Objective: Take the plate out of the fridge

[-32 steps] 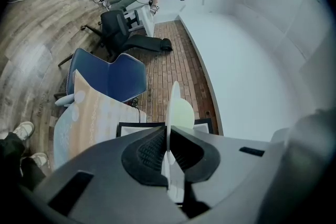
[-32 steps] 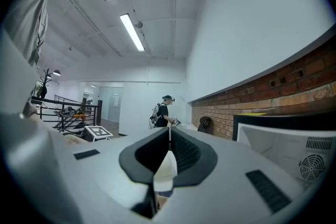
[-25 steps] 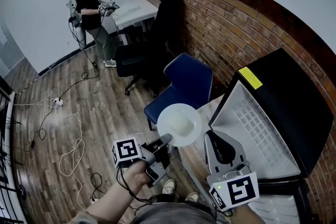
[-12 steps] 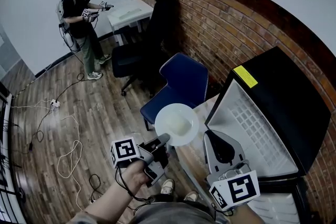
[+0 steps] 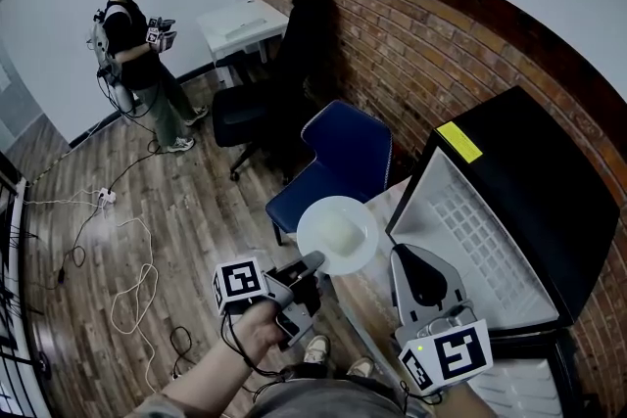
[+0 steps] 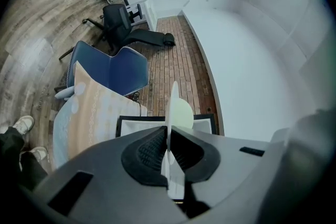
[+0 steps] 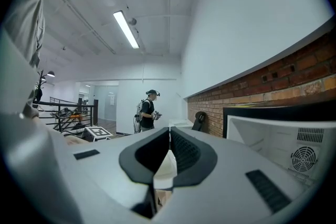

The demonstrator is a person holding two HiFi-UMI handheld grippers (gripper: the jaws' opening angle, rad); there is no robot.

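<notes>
A round white plate (image 5: 340,232) hangs in the air beside the open black fridge (image 5: 534,176). My left gripper (image 5: 313,260) is shut on the plate's near rim. In the left gripper view the plate (image 6: 175,107) stands edge-on between the pads of the left gripper (image 6: 169,136). My right gripper (image 5: 401,253) sits just right of the plate, in front of the fridge's white door lining (image 5: 468,235), with its jaws together and nothing in them. In the right gripper view the right gripper (image 7: 169,135) has its tips meeting, and part of the plate (image 7: 167,168) shows behind them.
A blue chair (image 5: 345,155) and a black office chair (image 5: 257,111) stand beyond the plate by the brick wall. A cloth-covered table (image 6: 92,115) lies below the plate. A person (image 5: 132,34) with grippers stands at the far left. Cables (image 5: 132,284) trail over the wood floor.
The person at the back has walked to the left. The plate and both grippers have stayed almost where they were.
</notes>
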